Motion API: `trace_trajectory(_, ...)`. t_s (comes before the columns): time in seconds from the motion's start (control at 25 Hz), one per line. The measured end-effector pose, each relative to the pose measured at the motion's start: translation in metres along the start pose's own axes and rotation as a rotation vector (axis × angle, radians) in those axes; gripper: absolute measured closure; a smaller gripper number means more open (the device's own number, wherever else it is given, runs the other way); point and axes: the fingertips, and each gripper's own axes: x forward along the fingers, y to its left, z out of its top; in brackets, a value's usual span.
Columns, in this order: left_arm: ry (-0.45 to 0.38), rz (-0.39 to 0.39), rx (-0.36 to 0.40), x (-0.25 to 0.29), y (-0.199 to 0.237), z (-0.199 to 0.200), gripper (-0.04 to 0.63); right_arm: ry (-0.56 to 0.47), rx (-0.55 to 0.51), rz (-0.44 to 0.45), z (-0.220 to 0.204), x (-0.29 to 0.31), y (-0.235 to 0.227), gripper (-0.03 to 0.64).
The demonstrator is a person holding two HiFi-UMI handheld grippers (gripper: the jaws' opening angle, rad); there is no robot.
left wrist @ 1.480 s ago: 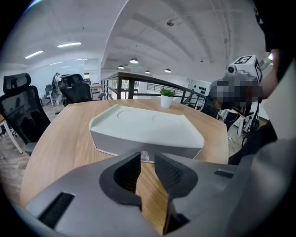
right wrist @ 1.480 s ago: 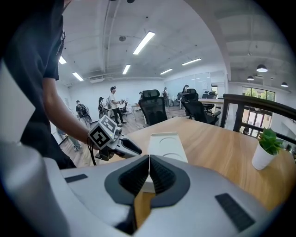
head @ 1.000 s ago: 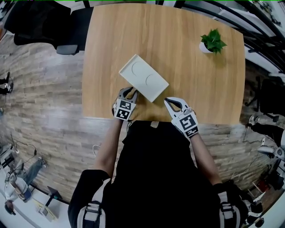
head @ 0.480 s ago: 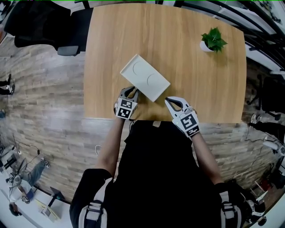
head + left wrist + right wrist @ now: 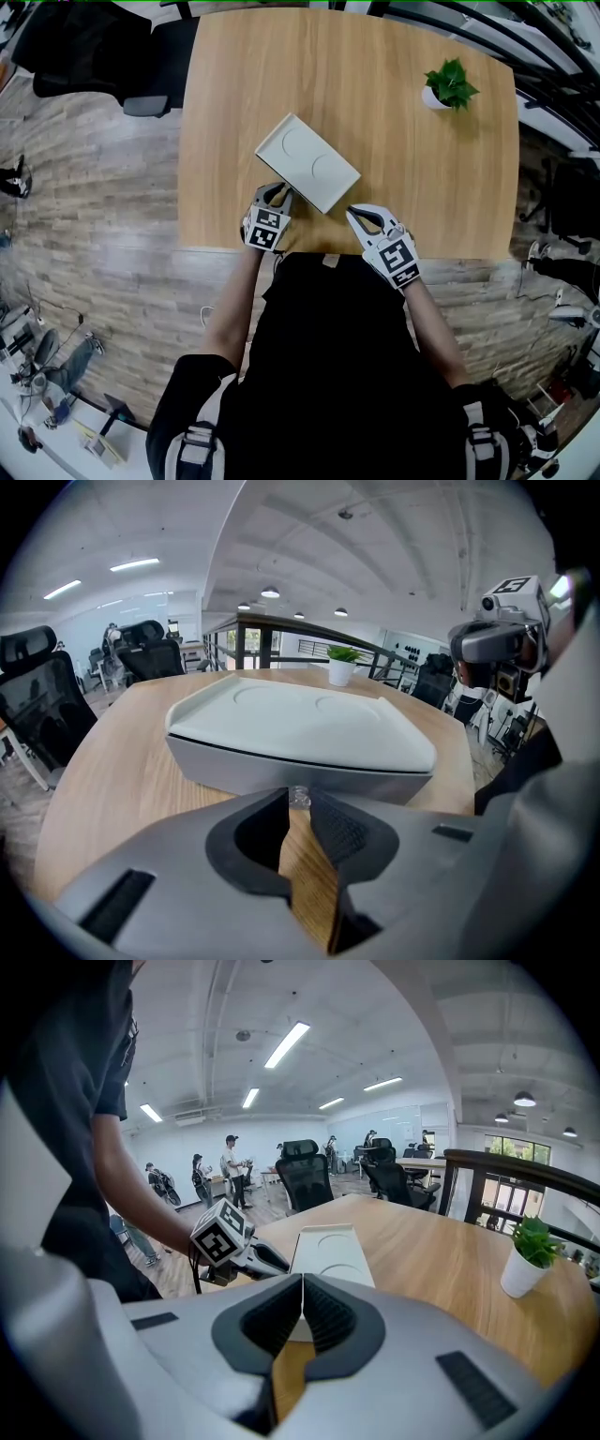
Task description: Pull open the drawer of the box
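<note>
A flat white box [image 5: 307, 161] lies at an angle on the wooden table [image 5: 422, 187], near its front edge. In the left gripper view the box [image 5: 300, 719] fills the middle, and its grey drawer front [image 5: 234, 766] sits flush under the lid. My left gripper [image 5: 279, 192] is at the box's near left side, and its jaws [image 5: 299, 799] are closed on a small clear knob [image 5: 298, 795] on that front. My right gripper [image 5: 352, 212] rests just off the box's near right corner, shut with nothing in it [image 5: 302, 1279].
A small potted plant [image 5: 448, 86] stands at the table's far right. Black office chairs [image 5: 141, 56] stand off the table's far left corner. The table's front edge [image 5: 309, 251] runs just behind both grippers, close to the person's body.
Hardly anything: the box and both grippers keep the same places relative to each other, and the whole view has shifted slightly.
</note>
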Motion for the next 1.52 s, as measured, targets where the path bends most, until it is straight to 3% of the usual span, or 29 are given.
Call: trace_trajectory(1.52, 0.004, 0.037, -0.044, -0.049, 0.005, -0.054, 0.511, 0.001, -0.065, 0.047, 0.002, 0.013, 0.057, 0.592)
